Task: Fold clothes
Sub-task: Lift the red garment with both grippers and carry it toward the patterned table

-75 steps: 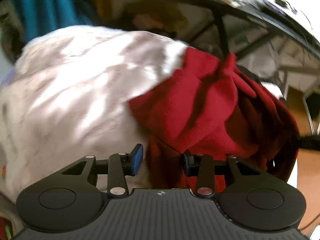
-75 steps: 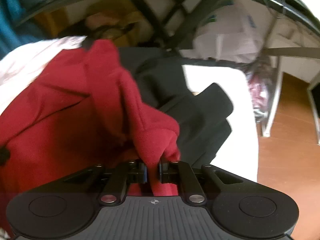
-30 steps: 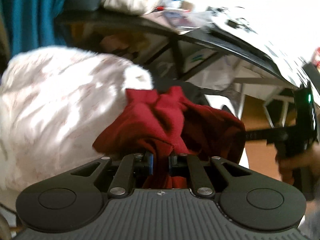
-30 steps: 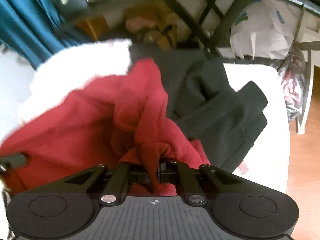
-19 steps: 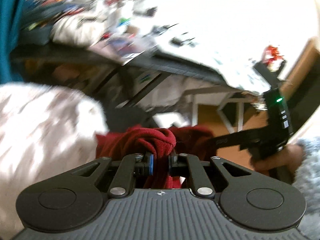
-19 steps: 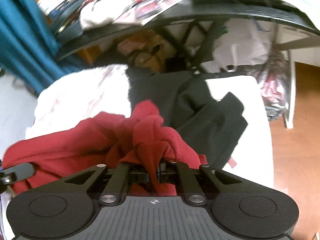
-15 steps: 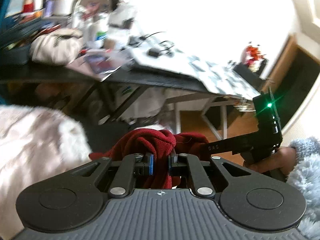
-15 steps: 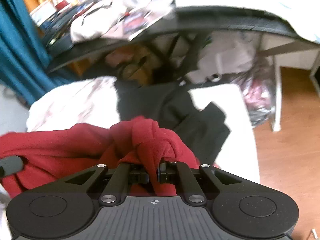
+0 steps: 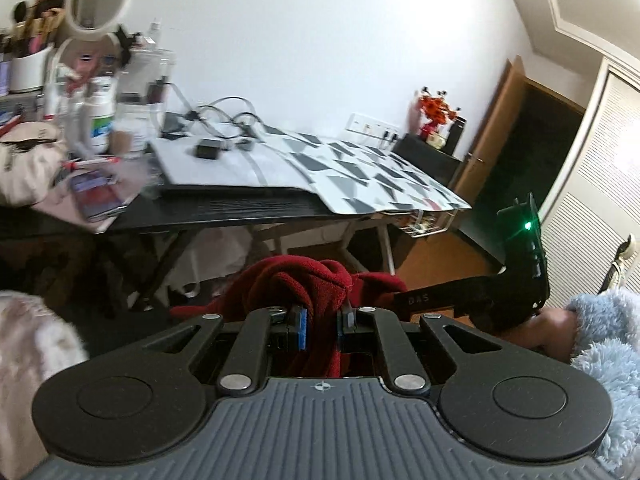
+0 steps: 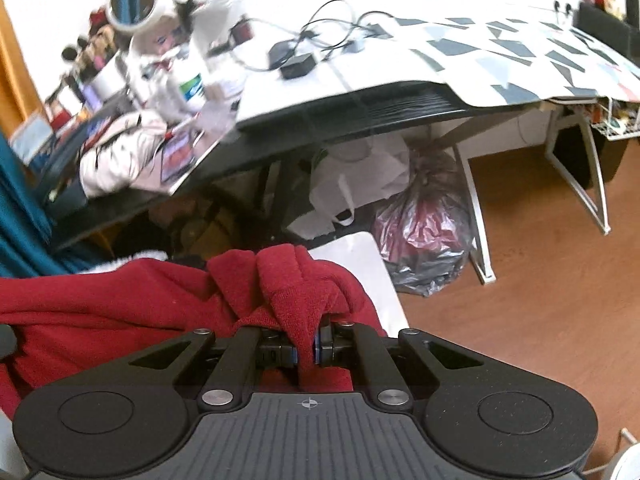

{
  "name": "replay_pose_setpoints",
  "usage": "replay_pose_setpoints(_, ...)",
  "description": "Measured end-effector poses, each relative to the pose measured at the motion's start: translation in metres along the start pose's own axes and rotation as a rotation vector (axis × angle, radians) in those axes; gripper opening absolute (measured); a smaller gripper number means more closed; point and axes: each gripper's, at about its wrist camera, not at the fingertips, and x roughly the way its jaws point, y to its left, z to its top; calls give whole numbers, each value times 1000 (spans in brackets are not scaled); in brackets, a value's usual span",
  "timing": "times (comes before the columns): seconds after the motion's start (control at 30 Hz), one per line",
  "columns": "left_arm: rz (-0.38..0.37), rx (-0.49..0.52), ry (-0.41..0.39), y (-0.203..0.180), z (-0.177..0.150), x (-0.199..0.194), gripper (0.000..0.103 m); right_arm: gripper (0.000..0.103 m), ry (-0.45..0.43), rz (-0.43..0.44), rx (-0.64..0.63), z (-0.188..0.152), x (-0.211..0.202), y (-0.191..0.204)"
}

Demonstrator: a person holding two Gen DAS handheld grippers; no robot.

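Both the left gripper (image 9: 322,330) and right gripper (image 10: 306,346) still pinch the soft red fleece garment (image 10: 120,304), now lifted higher off the bed.

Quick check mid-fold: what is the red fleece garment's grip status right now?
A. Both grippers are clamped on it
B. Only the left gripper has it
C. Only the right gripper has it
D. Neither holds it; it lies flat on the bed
A. The left gripper has its jaws closed on a bunched fold of the red fleece garment, and the right gripper pinches another fold of it between its jaws.
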Motion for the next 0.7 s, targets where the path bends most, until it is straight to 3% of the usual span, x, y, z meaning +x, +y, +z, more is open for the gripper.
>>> replay_pose_setpoints(0.13,39,12,-20,-56,9,35,13,6,-13,40,29,5,-17,-57)
replay_pose_setpoints(0.37,136,-67,-7,-167,20,106,13,6,-59,116,65,26,-52,-190)
replay_pose_setpoints(0.57,44,-4,-36,-242,36,167,13,6,-145,72,92,51,-103,-299)
replay_pose_setpoints(0.7,-73,35,-50,-282,52,210,13,6,-220,-12,134,60,-147,-367)
